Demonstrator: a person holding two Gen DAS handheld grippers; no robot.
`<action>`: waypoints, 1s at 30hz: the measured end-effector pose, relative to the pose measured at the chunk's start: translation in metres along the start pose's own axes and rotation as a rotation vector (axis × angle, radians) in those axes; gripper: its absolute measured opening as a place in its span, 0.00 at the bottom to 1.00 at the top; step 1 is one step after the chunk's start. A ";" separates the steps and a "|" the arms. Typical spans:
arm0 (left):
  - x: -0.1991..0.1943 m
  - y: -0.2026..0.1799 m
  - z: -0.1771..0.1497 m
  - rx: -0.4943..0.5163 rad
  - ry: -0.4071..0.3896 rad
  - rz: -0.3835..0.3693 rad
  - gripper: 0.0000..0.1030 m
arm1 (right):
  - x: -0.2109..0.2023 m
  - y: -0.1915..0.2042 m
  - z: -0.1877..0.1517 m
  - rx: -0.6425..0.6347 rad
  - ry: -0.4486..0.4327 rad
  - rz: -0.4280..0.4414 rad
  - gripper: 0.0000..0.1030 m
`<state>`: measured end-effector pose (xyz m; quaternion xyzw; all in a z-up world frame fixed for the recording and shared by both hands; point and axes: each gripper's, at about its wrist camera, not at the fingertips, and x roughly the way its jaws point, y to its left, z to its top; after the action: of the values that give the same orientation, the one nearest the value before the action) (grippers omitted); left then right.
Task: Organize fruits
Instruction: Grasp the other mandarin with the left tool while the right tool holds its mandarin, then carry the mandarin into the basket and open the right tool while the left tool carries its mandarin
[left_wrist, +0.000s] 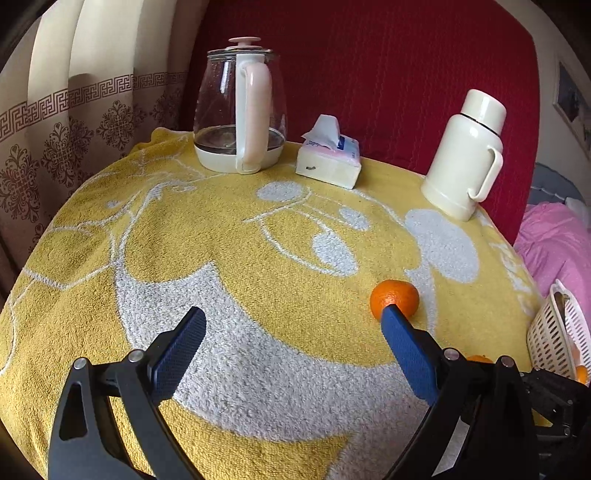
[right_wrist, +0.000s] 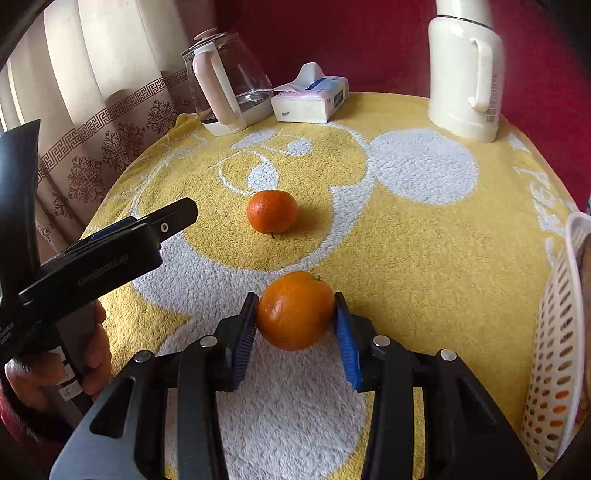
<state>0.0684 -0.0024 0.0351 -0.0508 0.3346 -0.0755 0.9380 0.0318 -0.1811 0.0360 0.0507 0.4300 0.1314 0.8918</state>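
My right gripper (right_wrist: 296, 312) is shut on an orange mandarin (right_wrist: 295, 310), held just above the yellow towel (right_wrist: 424, 258). A second mandarin (right_wrist: 272, 211) lies on the towel a little beyond it; it also shows in the left wrist view (left_wrist: 395, 295), partly behind my right fingertip there. My left gripper (left_wrist: 293, 319) is open and empty over the towel (left_wrist: 258, 258), to the left of that mandarin; it shows at the left of the right wrist view (right_wrist: 147, 232). A white perforated basket (right_wrist: 554, 350) at the right edge holds orange fruit; it also shows in the left wrist view (left_wrist: 554, 332).
A glass kettle with a pink handle (left_wrist: 240, 110), a tissue pack (left_wrist: 328, 155) and a cream thermos jug (left_wrist: 465, 155) stand along the far edge of the table. A red cushion is behind, a patterned curtain at the left, pink bedding at the right.
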 end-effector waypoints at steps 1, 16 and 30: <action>0.000 -0.004 0.000 0.015 0.002 -0.006 0.92 | -0.004 -0.001 -0.003 0.003 -0.006 -0.004 0.40; 0.034 -0.051 0.009 0.104 0.146 -0.160 0.65 | -0.040 -0.014 -0.018 0.050 -0.082 -0.005 0.40; 0.061 -0.057 0.014 0.081 0.192 -0.204 0.40 | -0.051 -0.021 -0.022 0.064 -0.108 -0.029 0.40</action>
<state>0.1179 -0.0681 0.0164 -0.0392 0.4127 -0.1886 0.8903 -0.0117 -0.2155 0.0560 0.0800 0.3858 0.1015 0.9135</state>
